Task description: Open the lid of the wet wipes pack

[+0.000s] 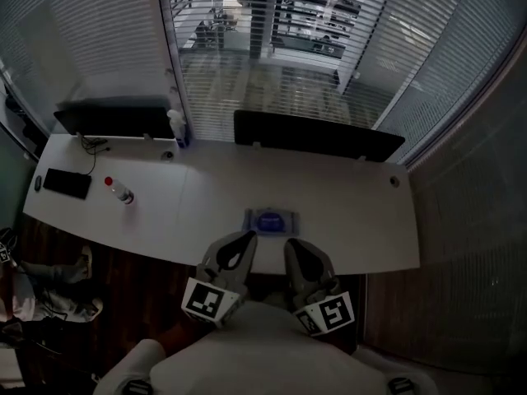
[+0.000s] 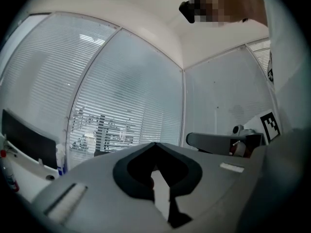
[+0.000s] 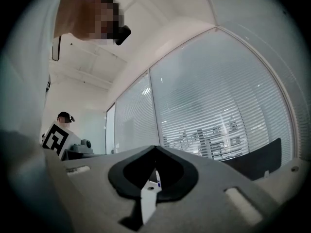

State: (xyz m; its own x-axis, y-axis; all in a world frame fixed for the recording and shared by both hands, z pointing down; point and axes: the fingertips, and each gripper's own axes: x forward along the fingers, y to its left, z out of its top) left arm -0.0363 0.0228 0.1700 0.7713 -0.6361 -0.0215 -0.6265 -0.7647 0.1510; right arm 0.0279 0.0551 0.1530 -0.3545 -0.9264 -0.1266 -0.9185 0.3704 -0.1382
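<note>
White curved bench (image 1: 354, 212) carries the task item: a pale, flat wet wipes pack with a blue oval lid (image 1: 270, 221). It lies near the middle of the front edge, lid side up. The lid appears shut, though the head view is too small and dim to show its tab or hinge side.

Left gripper (image 1: 245, 239): jaws together, tips meeting, nothing between them. It is held just off the front edge, near the pack but apart from it. Its own view (image 2: 155, 144) shows only window blinds and ceiling beyond the tips.

Right gripper (image 1: 290, 245): jaws likewise together and empty, beside the left one and also apart from the pack. Its own view (image 3: 155, 148) confirms this.

Task status, by judgement: not begun, with neither gripper in contact with the pack.

Risks noted:
- The pack looks light and nothing holds it. Prying at the lid with one gripper alone would likely lift or tilt the whole pack.
- It sits close to the front edge, so a pull toward the person could drag it off the bench.
- Both jaws must part before they can take the tab. A closed tip pushed at the lid would only shove the pack away.
</note>
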